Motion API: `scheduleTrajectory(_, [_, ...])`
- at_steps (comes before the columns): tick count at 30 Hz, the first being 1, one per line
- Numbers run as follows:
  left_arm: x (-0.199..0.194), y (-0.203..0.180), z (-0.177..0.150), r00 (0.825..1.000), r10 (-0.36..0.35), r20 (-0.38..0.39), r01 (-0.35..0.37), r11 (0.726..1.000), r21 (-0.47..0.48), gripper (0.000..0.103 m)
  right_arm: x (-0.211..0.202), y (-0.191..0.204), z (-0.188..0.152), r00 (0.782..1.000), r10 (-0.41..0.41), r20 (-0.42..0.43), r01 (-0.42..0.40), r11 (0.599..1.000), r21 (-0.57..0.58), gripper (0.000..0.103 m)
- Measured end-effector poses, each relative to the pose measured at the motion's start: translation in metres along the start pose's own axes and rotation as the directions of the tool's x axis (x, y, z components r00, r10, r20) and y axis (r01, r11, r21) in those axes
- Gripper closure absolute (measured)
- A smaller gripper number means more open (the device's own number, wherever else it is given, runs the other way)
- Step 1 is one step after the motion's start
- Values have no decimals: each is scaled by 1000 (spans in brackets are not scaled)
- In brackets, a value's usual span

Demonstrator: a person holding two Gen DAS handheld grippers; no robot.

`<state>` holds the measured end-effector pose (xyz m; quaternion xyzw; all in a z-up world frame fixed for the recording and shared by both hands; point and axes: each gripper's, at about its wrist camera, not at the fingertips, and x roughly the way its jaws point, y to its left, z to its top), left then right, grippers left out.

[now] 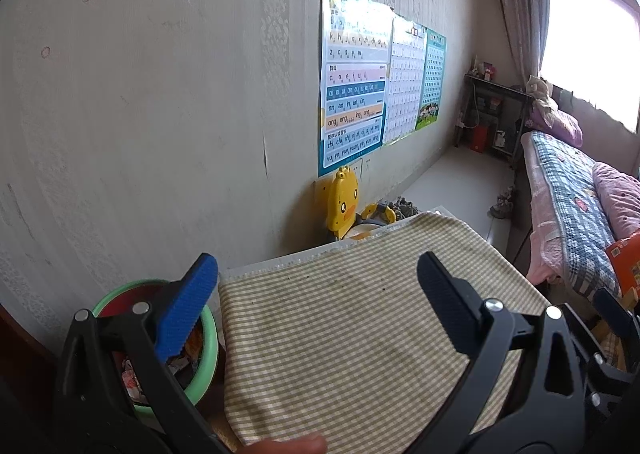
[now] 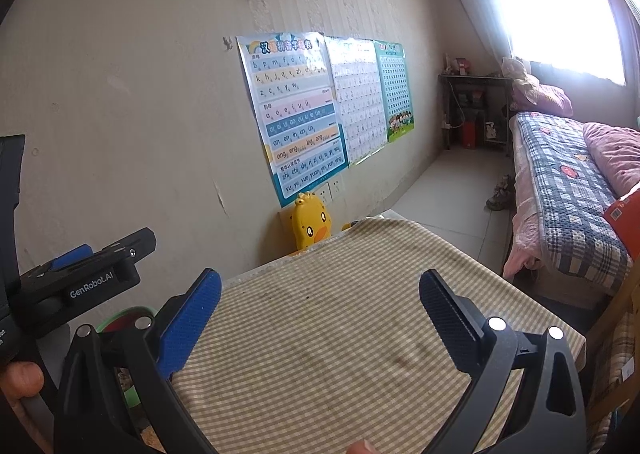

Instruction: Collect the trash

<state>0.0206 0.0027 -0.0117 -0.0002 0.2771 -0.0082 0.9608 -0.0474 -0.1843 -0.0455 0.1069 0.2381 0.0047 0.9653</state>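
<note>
1. Left gripper (image 1: 316, 302): jaws spread wide, nothing between them, held above the checked cloth in the lower half of the frame.
2. Right gripper (image 2: 320, 314): jaws likewise spread and empty, over the same cloth; the left gripper's body shows at the left edge of this view.
3. Table (image 1: 280, 262): covered by a yellow-and-white checked cloth (image 1: 360, 334) with a few dark specks; a pale bare edge shows along the far side.
4. Bin (image 1: 208, 350): green-rimmed, red inside, lower left of the left view, just beside the table's left edge; it holds crumpled wrappers (image 1: 132, 378), the trash.
5. Yellow duck toy (image 1: 342, 200): behind the table's far edge, against the wall.
6. Wall posters (image 1: 356, 82): three charts, centre of frame.
7. Bed (image 1: 572, 206): right side, with a plaid quilt, under a bright window.
</note>
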Motion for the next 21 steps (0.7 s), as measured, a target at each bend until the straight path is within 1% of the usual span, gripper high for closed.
scheduleTrajectory(7, [11,-3,-4,999,-7,-32,7,1000,6,5,11,-5,-5,999,-8,-32,8,1000,11,8])
scheduleTrajectory(12, [25,-4,-12,998,-13,-65,14,1000,15,5,30,-16,-16,996,-26,-81,28,999,27,8])
scheduleTrajectory(14, [33,-5,-16,996,-15,-90,17,999,27,5,42,-25,-23,993,-49,-106,53,998,31,8])
scheduleTrajectory(15, [37,-5,-19,995,-15,-103,18,999,27,5,52,-32,-28,990,-78,-120,82,996,31,8])
scheduleTrajectory(17, [44,-2,-23,992,-19,-127,22,1000,21,5,76,-53,-41,976,-153,-156,159,987,27,8])
scheduleTrajectory(19, [51,2,-28,990,-11,-141,14,1000,15,5,101,-77,-53,958,-205,-200,217,975,40,8])
scheduleTrajectory(20, [52,4,-31,989,-8,-146,10,1000,13,5,115,-93,-60,946,-226,-234,245,968,55,8])
scheduleTrajectory(21, [55,8,-34,988,-2,-153,4,1000,13,5,115,-93,-60,946,-226,-234,245,968,55,8])
